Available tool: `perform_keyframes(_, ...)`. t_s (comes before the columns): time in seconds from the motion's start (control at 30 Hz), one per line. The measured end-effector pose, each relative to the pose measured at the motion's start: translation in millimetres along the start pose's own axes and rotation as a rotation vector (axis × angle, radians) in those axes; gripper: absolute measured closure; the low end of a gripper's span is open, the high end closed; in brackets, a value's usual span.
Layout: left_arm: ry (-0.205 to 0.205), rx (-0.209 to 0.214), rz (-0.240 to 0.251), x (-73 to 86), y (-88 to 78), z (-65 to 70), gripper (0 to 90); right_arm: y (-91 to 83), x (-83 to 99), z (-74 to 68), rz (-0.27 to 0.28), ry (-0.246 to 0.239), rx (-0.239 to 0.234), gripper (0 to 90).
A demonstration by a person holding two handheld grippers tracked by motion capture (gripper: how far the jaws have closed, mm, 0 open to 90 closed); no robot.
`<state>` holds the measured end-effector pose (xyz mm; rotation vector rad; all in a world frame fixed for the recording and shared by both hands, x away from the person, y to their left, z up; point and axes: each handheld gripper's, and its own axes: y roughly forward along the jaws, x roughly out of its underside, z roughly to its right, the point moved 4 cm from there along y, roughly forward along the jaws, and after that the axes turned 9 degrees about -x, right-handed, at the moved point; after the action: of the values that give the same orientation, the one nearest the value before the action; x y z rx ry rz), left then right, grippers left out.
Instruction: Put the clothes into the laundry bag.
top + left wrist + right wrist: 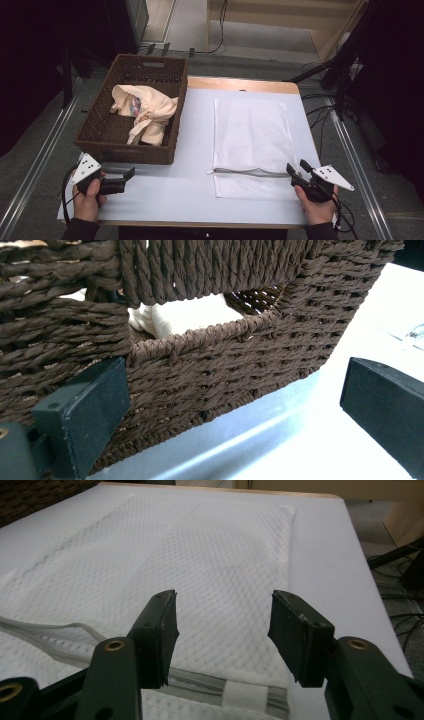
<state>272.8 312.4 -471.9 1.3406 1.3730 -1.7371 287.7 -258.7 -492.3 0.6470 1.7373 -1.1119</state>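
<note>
White tabletop (190,165), my station — mesh laundry bag (250,145) flat at centre-right, zipper (247,172) toward me. Left of bag: wicker basket (107,142) holding cream garment (147,112). My left gripper (131,174) by the basket's near wall, jaws wide, empty; right gripper (296,167) at the bag's zipper end — wide, empty.

White mesh laundry bag (252,142) flat on table, zipper (248,172) closed, cream garment (145,112) crumpled in wicker basket (102,132)
</note>
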Motion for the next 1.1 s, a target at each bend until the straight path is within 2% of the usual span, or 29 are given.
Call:
perform_keyframes(0.1, -0.007, -0.005, -0.006, 0.1, -0.1, 1.3, 0.0, 3.0, -0.1, -8.8, -0.015, -0.010, -0.024, 48.1)
perform_keyframes(0.2, -0.024, -0.007, -0.016, 0.5, -0.7, 2.1, 0.0, 3.7, 0.6, -16.5, -0.047, 0.000, -0.074, 53.4)
perform_keyframes(0.23, -0.035, 0.017, -0.019, 0.8, -1.2, 3.1, 0.2, 3.4, 0.5, -18.9, -0.052, -0.006, -0.088, 55.1)
perform_keyframes(0.3, -0.036, 0.027, -0.021, 1.4, -1.1, 6.1, 0.5, 3.4, 0.3, -23.6, -0.060, 0.004, -0.110, 58.6)
perform_keyframes(0.37, -0.013, 0.032, -0.031, 2.0, -1.3, 10.2, 0.5, 5.5, 0.7, -28.2, -0.072, 0.016, -0.129, 60.4)
perform_keyframes(0.5, 0.032, 0.037, -0.045, 3.4, -0.3, 17.3, 0.5, 14.0, 3.0, -38.9, -0.115, 0.003, -0.190, 65.2)
perform_keyframes(0.63, 0.034, 0.035, -0.041, 3.9, -0.6, 18.5, 0.5, 24.5, -1.8, -47.3, -0.131, 0.025, -0.230, 67.2)
perform_keyframes(0.77, 0.036, 0.039, -0.042, 4.3, -0.9, 18.7, 0.6, 35.2, -4.2, -55.7, -0.166, 0.017, -0.233, 67.4)
perform_keyframes(0.9, 0.041, 0.044, -0.049, 4.5, 0.1, 19.2, 0.6, 44.8, -0.2, -59.9, -0.225, 0.002, -0.213, 64.4)
perform_keyframes(0.97, 0.042, 0.044, -0.052, 4.6, 0.7, 19.5, 0.8, 46.8, 1.9, -62.5, -0.250, -0.024, -0.190, 62.8)
perform_keyframes(1.03, 0.044, 0.035, -0.055, 4.5, 1.1, 19.4, 6.8, 48.3, 3.8, -64.1, -0.271, -0.043, -0.170, 63.3)
perform_keyframes(1.1, 0.042, 0.036, -0.055, 4.4, 1.5, 19.0, 7.6, 49.3, 5.1, -64.7, -0.288, -0.055, -0.141, 64.0)
